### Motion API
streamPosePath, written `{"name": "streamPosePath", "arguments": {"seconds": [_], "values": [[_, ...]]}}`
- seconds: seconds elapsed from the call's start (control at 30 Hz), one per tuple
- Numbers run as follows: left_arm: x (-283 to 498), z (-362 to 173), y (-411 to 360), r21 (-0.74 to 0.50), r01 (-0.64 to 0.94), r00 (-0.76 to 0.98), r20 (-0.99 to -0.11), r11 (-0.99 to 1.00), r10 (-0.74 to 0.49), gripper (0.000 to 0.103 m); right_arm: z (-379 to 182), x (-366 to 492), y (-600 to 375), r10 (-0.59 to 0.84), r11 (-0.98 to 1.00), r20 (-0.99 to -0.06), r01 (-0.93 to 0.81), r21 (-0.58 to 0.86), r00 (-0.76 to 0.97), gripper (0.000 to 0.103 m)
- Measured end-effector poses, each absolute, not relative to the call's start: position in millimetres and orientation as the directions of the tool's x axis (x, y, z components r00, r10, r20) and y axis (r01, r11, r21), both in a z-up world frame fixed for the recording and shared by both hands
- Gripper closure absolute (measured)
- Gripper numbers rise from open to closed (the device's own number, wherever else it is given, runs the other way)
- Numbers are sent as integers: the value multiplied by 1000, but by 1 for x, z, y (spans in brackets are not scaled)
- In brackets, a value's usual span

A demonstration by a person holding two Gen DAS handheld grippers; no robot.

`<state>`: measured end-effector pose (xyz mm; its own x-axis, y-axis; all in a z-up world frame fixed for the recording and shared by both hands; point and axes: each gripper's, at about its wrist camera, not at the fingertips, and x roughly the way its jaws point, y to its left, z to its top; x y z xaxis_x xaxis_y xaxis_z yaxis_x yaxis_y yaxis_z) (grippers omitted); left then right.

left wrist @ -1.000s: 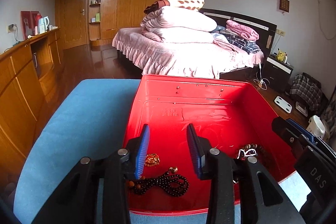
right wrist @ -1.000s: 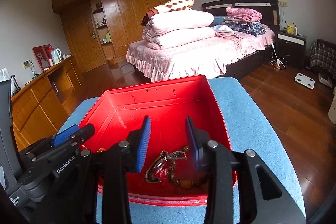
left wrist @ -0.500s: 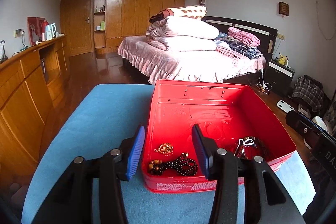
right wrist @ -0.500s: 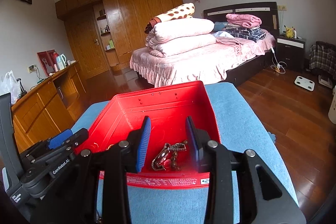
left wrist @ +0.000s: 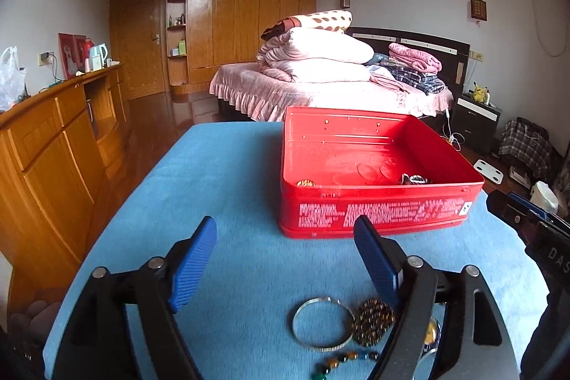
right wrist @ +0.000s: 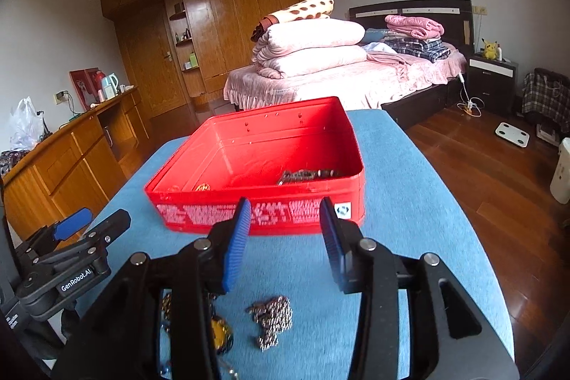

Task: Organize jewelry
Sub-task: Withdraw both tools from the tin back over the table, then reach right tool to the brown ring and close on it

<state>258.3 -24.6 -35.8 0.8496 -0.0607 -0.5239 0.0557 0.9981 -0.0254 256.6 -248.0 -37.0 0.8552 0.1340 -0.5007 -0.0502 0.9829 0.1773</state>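
Setting: bedroom, with a blue table (left wrist: 231,202) filling the lower half of both wrist views.
Red tin (left wrist: 374,187): open, sitting centre-right in the left wrist view and at centre in the right wrist view (right wrist: 263,173), with white print along its near wall.
Inside the tin: a gold piece (left wrist: 305,182) against the near wall at the left, and a dark tangle of beads and metal (left wrist: 413,180) toward the right; from the right wrist view that tangle (right wrist: 306,175) reads as a chain and beads low in the near right corner.
Left gripper (left wrist: 285,250): jaws wide apart, having just been opening, nothing between the blue pads; it hangs over bare blue cloth short of the tin.
Right gripper (right wrist: 285,230): jaws partly apart, having just opened a little, nothing clamped; the fingertips frame the tin's near wall.
Loose jewelry, left wrist view: a thin metal bangle (left wrist: 322,324) lies flat at lower centre-right, just beside a coil of brown beads (left wrist: 372,321); a string of mixed coloured beads (left wrist: 342,360) lies below them at the frame's bottom.
Loose jewelry, right wrist view: a bunched silver chain (right wrist: 272,319) lies on the cloth at lower centre between the gripper's arms; a yellow round piece (right wrist: 219,332) sits to its left, partly hidden by the left finger.
Background: bed (left wrist: 320,88) with folded quilts at upper centre, wooden cabinets (left wrist: 53,145) down the left edge.
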Motion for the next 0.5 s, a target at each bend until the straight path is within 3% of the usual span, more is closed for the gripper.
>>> {"name": "streamPosePath", "arguments": {"seconds": [0.23, 0.3, 0.5], "values": [[210, -48, -18, -17, 39, 872, -488, 999, -42, 6, -60, 202, -241, 140, 984, -519, -60, 169, 843, 46], [197, -51, -16, -22, 38, 879, -474, 999, -44, 6, -67, 189, -239, 137, 985, -525, -61, 159, 840, 37], [173, -66, -9, -41, 53, 867, -493, 998, -67, 6, -84, 157, -234, 127, 990, -538, -70, 125, 833, 24]]}}
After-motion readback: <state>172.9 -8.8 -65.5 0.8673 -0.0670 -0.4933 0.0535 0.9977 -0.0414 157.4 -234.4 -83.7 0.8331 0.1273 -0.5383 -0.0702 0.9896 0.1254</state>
